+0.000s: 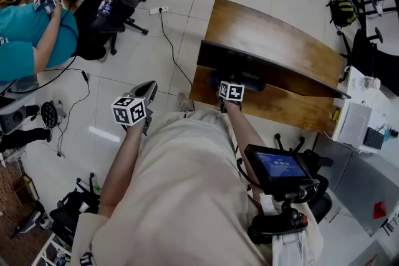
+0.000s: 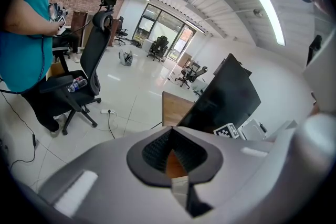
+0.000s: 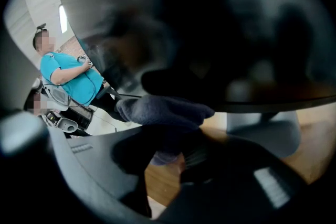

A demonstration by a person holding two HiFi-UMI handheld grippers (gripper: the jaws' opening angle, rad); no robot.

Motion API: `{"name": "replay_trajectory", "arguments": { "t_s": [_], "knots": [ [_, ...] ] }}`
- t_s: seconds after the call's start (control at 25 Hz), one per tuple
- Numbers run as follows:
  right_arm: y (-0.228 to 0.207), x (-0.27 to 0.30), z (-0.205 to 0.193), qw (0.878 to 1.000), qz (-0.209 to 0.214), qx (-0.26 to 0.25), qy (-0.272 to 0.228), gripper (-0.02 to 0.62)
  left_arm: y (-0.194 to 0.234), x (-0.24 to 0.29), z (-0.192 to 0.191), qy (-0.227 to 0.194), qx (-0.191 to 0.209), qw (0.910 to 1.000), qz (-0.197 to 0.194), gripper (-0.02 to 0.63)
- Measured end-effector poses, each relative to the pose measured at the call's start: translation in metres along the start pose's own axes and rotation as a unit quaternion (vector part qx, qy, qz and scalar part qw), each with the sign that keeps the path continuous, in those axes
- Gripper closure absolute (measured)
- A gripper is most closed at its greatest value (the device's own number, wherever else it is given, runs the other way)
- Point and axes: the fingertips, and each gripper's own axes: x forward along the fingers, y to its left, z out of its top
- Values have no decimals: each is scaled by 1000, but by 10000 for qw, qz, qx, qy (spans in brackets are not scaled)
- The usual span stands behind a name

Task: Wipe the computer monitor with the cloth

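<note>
The right hand-held gripper (image 3: 176, 155) pinches a bunched end of the soft, limp dark-grey fleece cloth (image 3: 163, 112), just ahead beneath the fragile black flat-panel computer monitor (image 3: 210, 23); the left hand-held gripper (image 2: 176, 162) is closed, empty.

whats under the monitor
The wooden desk lies under the monitor. In the right gripper view a blurred grey shape, likely its stand, sits below its lower edge. The cloth hides what lies behind it there.
</note>
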Motion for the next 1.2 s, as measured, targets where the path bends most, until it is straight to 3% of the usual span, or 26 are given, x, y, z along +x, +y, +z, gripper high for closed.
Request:
{"name": "replay_trajectory", "arguments": {
  "t_s": [0.76,1.2],
  "knots": [
    [95,51,17,9993,375,47,-60,477,58,-34,-3,4,18,10000,63,609],
    [124,30,41,9967,697,168,-383,480,62,-30,12,-121,129,9998,-127,609]
  ]
}}
